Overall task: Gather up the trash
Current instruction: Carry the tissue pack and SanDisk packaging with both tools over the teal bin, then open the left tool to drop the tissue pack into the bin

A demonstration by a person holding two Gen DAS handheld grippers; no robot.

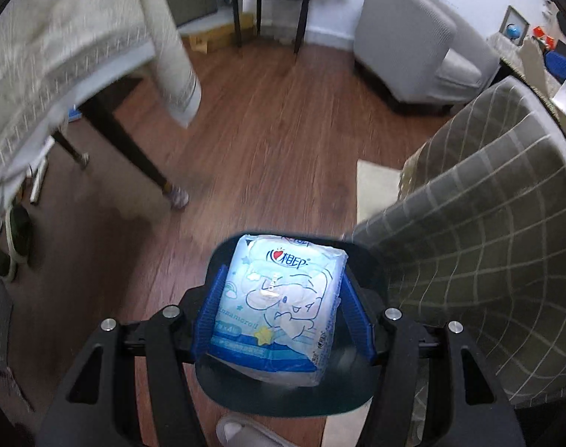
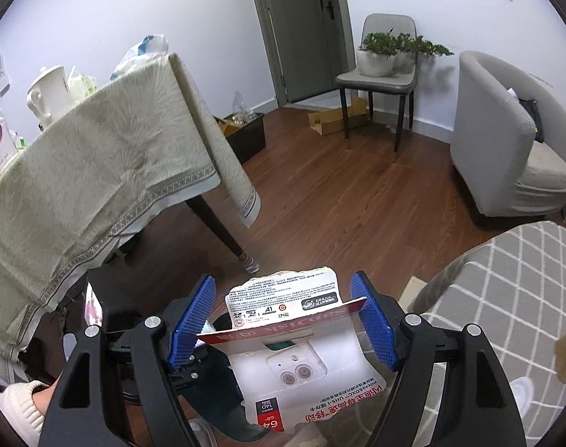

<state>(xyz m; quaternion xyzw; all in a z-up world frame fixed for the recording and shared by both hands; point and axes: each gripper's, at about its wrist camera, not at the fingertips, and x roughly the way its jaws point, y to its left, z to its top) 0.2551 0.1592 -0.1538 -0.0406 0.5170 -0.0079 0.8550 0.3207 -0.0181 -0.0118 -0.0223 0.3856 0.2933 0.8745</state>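
Note:
My left gripper [image 1: 283, 272] is shut on a light-blue tissue pack [image 1: 279, 305] printed with a cartoon, its blue pads pressing both sides. The pack hangs right over the open mouth of a black bin [image 1: 283, 398] on the wooden floor. In the right wrist view, my right gripper [image 2: 283, 279] stands wide, with a torn red-and-white memory-card package [image 2: 294, 357] spanning the gap from one blue pad to the other. A dark rounded shape [image 2: 216, 391] lies under that package; I cannot tell what it is.
A table with a cream cloth [image 2: 97, 171] and dark legs [image 1: 134, 149] stands to the left. A grey checked sofa [image 1: 487, 260] is close on the right. Farther back are a grey armchair [image 2: 506, 141], a chair with potted plants [image 2: 380, 70] and cardboard [image 2: 335, 117]. A sleeve [image 2: 15, 406] shows lower left.

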